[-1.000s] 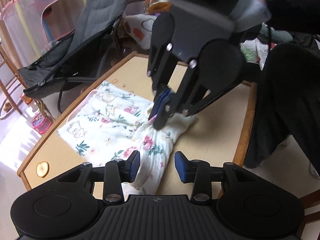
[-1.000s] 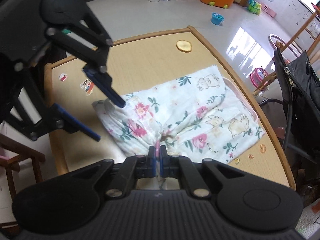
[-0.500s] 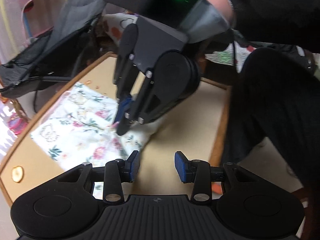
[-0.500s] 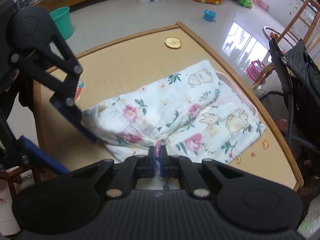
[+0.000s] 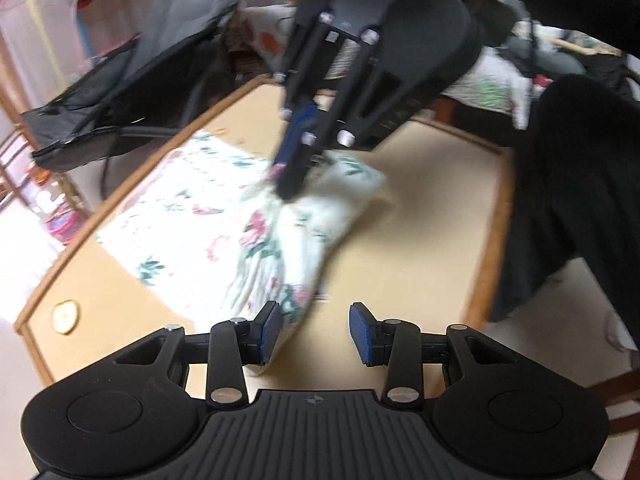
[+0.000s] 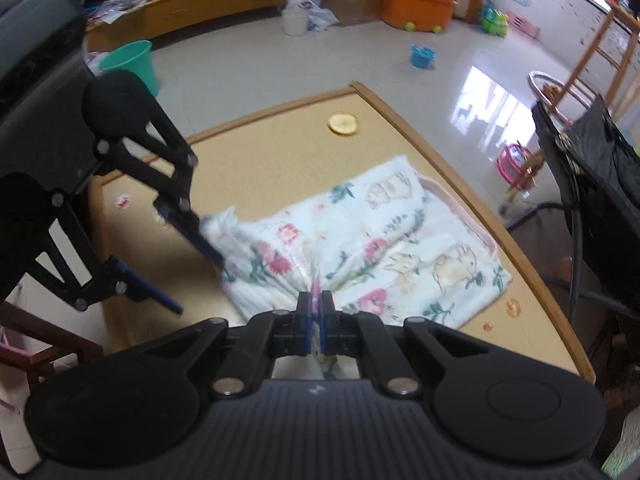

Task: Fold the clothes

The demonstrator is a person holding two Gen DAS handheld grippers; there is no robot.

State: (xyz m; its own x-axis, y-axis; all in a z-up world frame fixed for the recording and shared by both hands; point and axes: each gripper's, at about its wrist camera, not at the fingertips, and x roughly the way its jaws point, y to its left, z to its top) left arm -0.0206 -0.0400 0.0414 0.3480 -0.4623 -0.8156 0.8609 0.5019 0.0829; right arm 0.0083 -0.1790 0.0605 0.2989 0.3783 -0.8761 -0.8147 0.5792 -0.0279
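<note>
Garment: a floral cloth (image 6: 360, 248) lying partly bunched on the bench (image 6: 280, 152), spread ahead of both hand-held grippers.
Right hand-held gripper (image 6: 316, 320): clenched on a pinched ridge of the cloth at its near edge.
Left hand-held gripper (image 5: 314, 332): jaws parted, nothing gripped; one blue pad touches the cloth's end, the other stands over bare bench.
Yellow disc (image 6: 343, 123): beyond the cloth, well apart.
</note>
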